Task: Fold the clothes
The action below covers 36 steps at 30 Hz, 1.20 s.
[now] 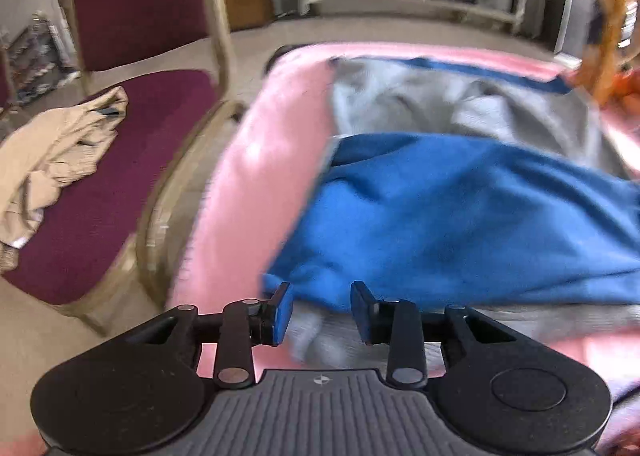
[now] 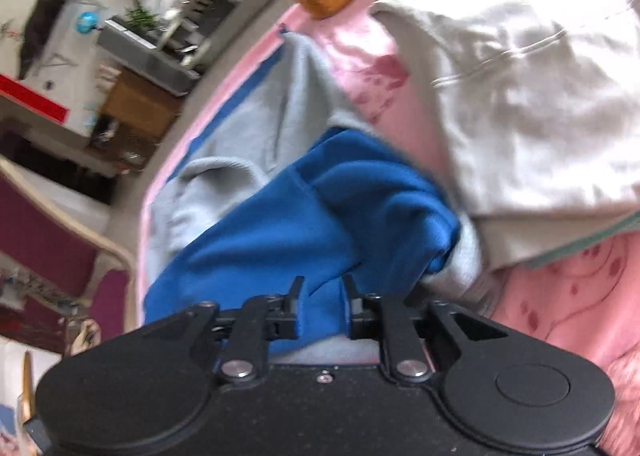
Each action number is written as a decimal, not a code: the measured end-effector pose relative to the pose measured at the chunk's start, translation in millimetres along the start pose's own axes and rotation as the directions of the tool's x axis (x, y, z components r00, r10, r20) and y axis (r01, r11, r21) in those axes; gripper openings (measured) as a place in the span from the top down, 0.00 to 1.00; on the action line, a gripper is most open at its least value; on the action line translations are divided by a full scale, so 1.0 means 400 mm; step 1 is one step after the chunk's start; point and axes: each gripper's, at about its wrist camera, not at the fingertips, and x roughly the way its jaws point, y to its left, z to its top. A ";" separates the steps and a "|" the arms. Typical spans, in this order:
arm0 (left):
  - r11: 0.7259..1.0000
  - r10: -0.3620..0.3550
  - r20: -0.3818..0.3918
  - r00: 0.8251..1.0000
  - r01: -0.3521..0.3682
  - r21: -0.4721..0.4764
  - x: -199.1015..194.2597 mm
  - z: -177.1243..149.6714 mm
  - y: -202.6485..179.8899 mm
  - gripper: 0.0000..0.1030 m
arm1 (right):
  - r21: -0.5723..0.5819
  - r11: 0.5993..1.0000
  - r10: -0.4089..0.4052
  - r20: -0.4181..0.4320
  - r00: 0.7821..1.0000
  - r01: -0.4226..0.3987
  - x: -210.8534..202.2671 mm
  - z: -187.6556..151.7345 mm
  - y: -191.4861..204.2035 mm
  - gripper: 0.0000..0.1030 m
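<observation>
Blue garment, grey lining, lies on pink blanket. Left hand-held gripper apart at near hem, gripping nothing. Right hand-held gripper partly apart, blue cloth between its fingers; grip unclear.

Blue-and-grey garment on the pink blanket

The garment lies rumpled on the blanket, blue outer side folded over its grey lining; a white garment lies beside it.

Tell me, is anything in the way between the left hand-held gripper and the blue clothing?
Nothing visible. The blue garment lies on the pink blanket right at the left hand-held gripper, its edge and grey lining between the fingertips.
</observation>
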 end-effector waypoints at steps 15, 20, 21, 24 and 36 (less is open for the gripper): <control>0.950 -0.277 -0.039 0.960 0.279 0.137 0.097 0.042 -0.237 0.67 | -0.064 0.978 0.189 -0.130 0.973 -0.198 0.141 -0.019 0.098 0.78; 0.949 -0.234 -0.025 0.972 0.234 0.209 0.096 0.014 -0.254 0.66 | -0.094 0.993 0.054 -0.172 0.984 -0.071 0.185 -0.030 0.086 1.00; 0.950 -0.233 -0.023 0.972 0.232 0.208 0.095 0.012 -0.252 0.66 | -0.099 0.994 0.031 -0.174 0.984 -0.049 0.187 -0.032 0.084 1.00; 0.953 -0.233 -0.029 0.972 0.234 0.194 0.088 0.009 -0.235 0.65 | -0.140 0.990 -0.027 -0.115 0.993 0.011 0.156 -0.039 0.090 1.00; 0.983 -0.183 -0.060 0.981 0.181 -0.030 -0.004 -0.040 -0.086 0.71 | -0.159 0.987 0.004 0.027 1.000 0.000 -0.002 -0.076 0.076 0.92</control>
